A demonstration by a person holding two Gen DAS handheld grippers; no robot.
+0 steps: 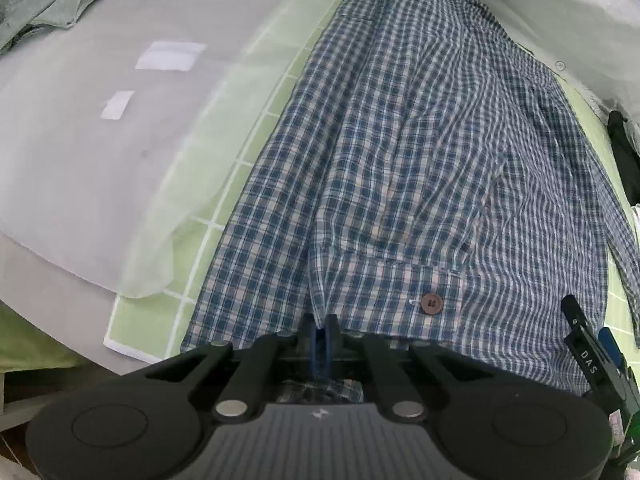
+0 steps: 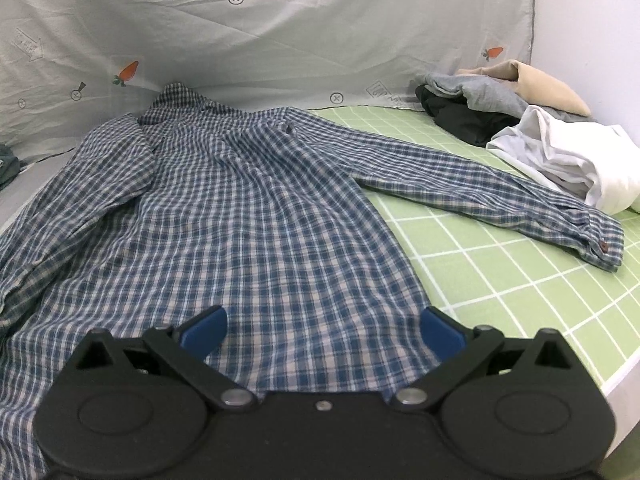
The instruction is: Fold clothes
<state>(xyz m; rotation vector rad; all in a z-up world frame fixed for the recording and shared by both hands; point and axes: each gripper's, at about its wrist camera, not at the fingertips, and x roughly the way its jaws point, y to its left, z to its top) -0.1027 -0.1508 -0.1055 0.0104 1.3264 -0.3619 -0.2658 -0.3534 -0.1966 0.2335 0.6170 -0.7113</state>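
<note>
A blue and white plaid shirt (image 1: 400, 160) lies spread on the green checked sheet (image 1: 256, 120). One sleeve is folded across its body, and the cuff with a brown button (image 1: 431, 304) lies near my left gripper (image 1: 320, 326). That gripper points steeply down, its blue pads almost together and pinching a fold of the plaid cloth at the cuff's edge. In the right wrist view the shirt (image 2: 240, 200) stretches away from me, its other sleeve (image 2: 480, 188) laid out to the right. My right gripper (image 2: 322, 330) stands open over the shirt's near hem, holding nothing.
A pile of clothes (image 2: 520, 120) in white, black, grey and beige sits at the back right. A grey printed sheet (image 2: 280, 20) rises behind the shirt. Pale translucent cloth (image 1: 100, 140) covers the left. The bed's edge (image 2: 624, 368) drops at the right.
</note>
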